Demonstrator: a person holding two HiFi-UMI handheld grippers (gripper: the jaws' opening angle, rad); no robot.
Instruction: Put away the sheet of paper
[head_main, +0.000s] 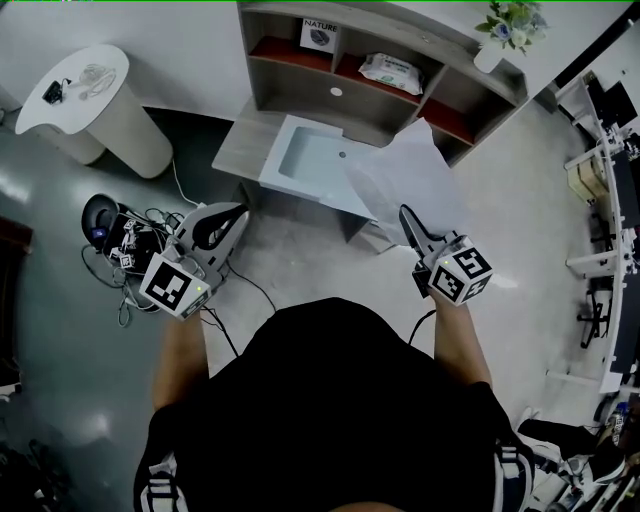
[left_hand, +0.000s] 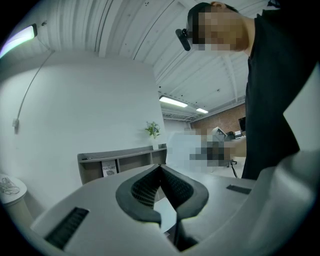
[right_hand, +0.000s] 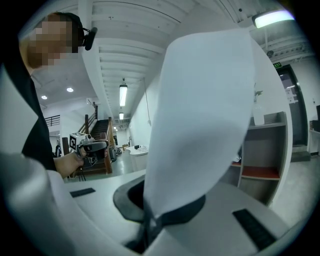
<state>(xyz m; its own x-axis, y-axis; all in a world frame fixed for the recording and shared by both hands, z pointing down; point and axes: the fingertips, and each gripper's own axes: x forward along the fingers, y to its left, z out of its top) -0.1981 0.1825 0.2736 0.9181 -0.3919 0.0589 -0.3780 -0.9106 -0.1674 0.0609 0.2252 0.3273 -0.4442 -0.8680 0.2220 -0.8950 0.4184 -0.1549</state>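
Right gripper view: the right tool (right_hand: 149, 222) is clamped on the bottom edge of the limp white sheet of paper (right_hand: 205, 115), held aloft near the open pale drawer (head_main: 300, 165). So thin a pinch could let it flop or slip. The left tool (left_hand: 160, 167) is closed, empty.

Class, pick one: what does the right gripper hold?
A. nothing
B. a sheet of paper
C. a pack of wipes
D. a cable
B: in the right gripper view, the jaws of the right gripper are shut on the lower edge of the white sheet of paper, which stands up from them.
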